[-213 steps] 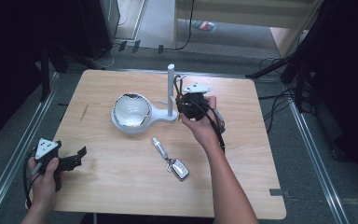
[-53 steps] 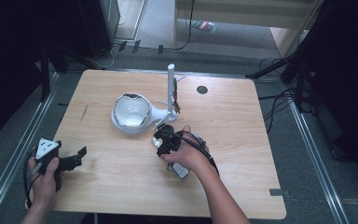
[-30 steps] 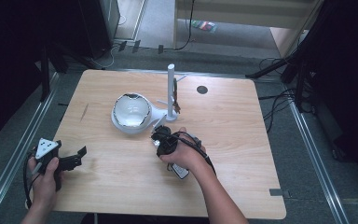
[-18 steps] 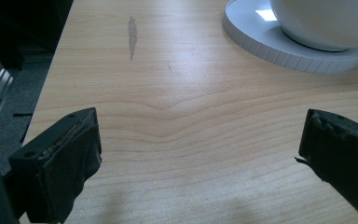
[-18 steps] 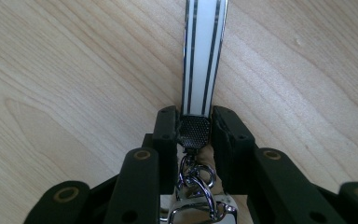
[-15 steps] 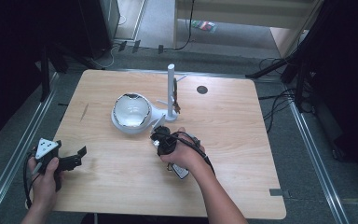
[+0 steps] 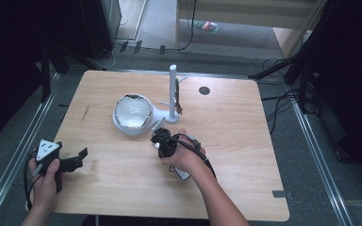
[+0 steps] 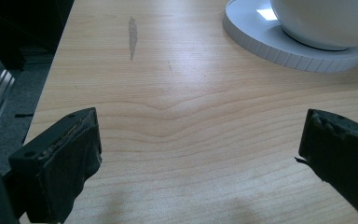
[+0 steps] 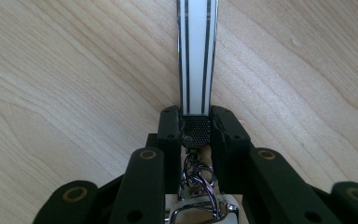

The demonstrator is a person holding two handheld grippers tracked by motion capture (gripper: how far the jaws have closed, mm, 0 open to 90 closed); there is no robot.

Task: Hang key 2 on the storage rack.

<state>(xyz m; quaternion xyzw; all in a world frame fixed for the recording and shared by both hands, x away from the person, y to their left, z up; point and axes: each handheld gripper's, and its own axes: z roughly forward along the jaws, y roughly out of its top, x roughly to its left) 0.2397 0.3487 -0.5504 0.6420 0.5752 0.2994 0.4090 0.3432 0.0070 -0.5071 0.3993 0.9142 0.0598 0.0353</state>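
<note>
Flanking the strap (image 9: 196, 51): bare table (image 9: 65, 70).

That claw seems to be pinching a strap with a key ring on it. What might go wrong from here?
The right claw grips only the dark end of the white strap, so it may slip out when lifted. The chain and ring hang between the claw's arms and might snag there. In the high view the white stand and bowl sit close by, so a swinging strap might knock them.
</note>
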